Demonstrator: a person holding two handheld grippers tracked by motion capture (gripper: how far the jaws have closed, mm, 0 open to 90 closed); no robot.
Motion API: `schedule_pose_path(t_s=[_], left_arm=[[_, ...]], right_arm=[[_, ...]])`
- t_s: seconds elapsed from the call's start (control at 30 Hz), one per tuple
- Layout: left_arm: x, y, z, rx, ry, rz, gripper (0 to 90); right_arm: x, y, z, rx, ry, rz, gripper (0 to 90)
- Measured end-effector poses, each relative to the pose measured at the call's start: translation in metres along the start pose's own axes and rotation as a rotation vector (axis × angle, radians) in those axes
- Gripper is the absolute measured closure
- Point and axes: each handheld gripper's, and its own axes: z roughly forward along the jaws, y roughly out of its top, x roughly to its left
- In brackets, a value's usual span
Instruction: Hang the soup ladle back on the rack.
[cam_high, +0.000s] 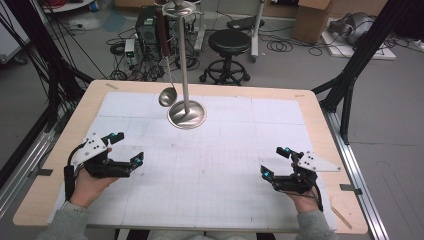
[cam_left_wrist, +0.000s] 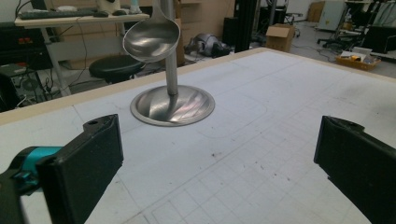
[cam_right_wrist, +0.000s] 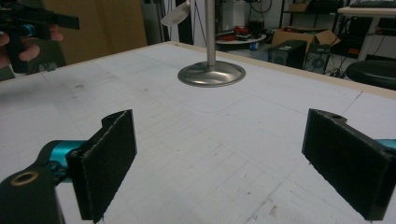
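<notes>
Ladle (cam_high: 167, 96) hangs on stand (cam_high: 187, 114) — well beyond both hand-held grippers; jaws apart.

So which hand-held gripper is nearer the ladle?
Left. The left hand-held gripper sits below-left of the ladle; the right hand-held gripper lies farther off, below-right.

Counter (cam_high: 320, 125): pale wood rim under a white gridded mat (cam_high: 225, 165). Behind it on the grey floor: black round stool (cam_high: 229, 42), computer tower (cam_high: 145, 22), loose cables (cam_high: 280, 46), cardboard box (cam_high: 312, 20).
</notes>
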Motion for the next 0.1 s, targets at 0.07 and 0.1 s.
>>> schedule_pose_path(t_s=[0.07, 0.1], left_arm=[[-0.0033, -0.0017, 0.0013, 0.013, 0.001, 0.024, 1.8], [-0.0043, -0.0024, 0.0019, 0.023, -0.003, 0.028, 1.8]], right_arm=[[-0.0006, -0.0001, 0.0007, -0.001, -0.001, 0.000, 9.1], [-0.0002, -0.0001, 0.0008, 0.000, 0.000, 0.005, 9.2]])
